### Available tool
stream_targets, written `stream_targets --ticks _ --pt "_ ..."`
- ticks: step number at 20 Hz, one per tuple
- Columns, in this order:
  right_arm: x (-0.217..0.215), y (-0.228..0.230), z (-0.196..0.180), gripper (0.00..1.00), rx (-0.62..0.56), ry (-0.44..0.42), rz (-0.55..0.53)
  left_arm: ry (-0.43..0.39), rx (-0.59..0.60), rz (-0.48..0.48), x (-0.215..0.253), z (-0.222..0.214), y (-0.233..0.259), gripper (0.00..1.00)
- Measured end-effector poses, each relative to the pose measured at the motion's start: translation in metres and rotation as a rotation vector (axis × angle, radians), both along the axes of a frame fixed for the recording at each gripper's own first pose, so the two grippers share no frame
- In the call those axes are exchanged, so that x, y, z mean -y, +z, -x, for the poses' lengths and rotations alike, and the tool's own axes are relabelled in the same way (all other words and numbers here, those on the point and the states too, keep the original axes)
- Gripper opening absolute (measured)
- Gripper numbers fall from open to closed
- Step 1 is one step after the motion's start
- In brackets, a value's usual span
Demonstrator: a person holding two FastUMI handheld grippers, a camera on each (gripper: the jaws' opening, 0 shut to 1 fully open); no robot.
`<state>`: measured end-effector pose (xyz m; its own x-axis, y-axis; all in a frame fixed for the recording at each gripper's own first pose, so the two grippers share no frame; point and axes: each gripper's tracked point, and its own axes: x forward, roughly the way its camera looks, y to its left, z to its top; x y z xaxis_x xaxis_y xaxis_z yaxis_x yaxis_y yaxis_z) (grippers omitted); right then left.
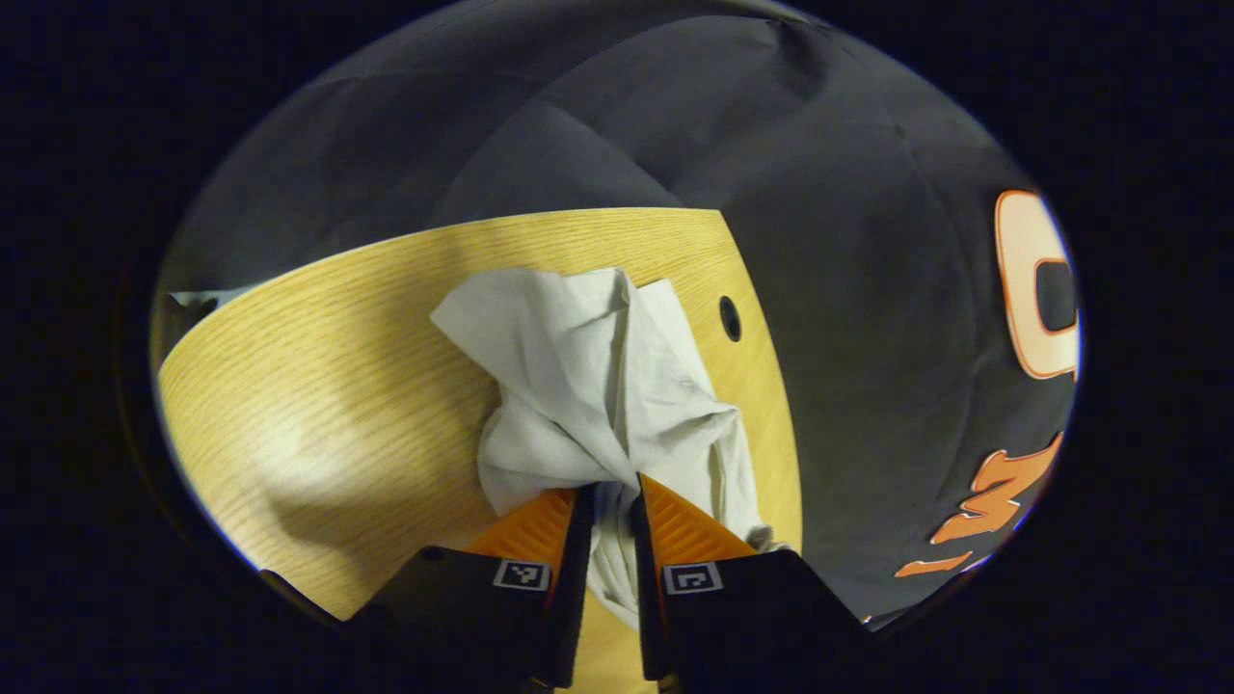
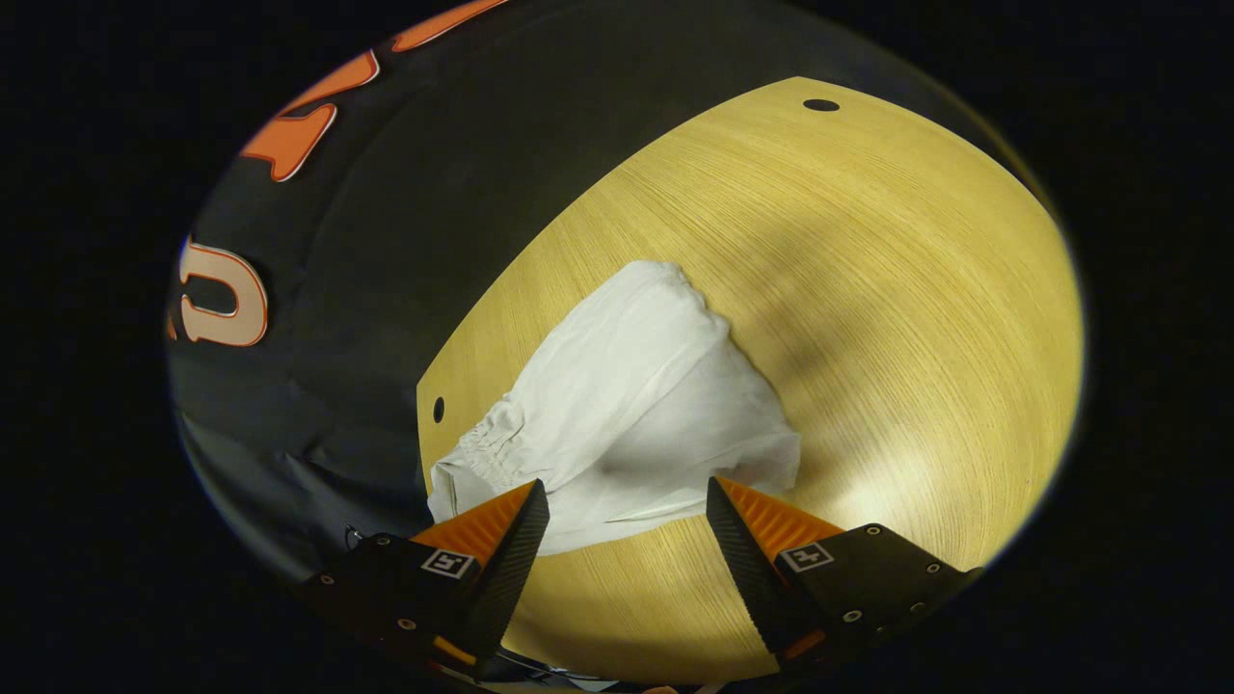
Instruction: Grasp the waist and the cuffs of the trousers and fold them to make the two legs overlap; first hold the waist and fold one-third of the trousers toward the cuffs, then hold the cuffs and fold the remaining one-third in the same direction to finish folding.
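The pale grey-white thin cotton trousers are seen bunched on the light wood-grain tabletop, close to its edge by the black cloth wall. The left gripper is clenched on a fold of the fabric, pinched between both fingers; which part is held cannot be told. In the right gripper view the trousers lie in a rumpled heap with the gathered elastic waist near the table edge; the right gripper is released, jaws spread wide just above the cloth, nothing held. Judged early: legs not yet overlapped, both third-folds left.
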<state>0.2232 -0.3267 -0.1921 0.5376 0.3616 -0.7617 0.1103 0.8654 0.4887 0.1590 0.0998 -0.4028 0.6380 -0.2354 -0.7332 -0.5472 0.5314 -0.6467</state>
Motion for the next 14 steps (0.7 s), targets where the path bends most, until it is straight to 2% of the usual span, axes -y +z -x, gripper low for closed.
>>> stream_targets --ticks 1,4,9,14 --pt "0.002 0.000 -0.001 0.99 -0.001 -0.007 -0.002 0.003 -0.006 -0.018 0.008 -0.006 -0.012 0.22" --pt "0.009 0.000 -0.001 0.99 -0.002 -0.011 -0.012 -0.029 0.034 -0.054 0.005 -0.010 0.013 0.08" --pt "0.019 0.005 -0.004 0.99 0.016 -0.004 -0.035 -0.167 0.174 -0.206 0.026 -0.028 0.084 0.08" --pt "0.040 0.013 -0.007 0.99 0.042 0.003 -0.041 -0.319 0.338 -0.325 0.087 -0.045 0.168 0.08"
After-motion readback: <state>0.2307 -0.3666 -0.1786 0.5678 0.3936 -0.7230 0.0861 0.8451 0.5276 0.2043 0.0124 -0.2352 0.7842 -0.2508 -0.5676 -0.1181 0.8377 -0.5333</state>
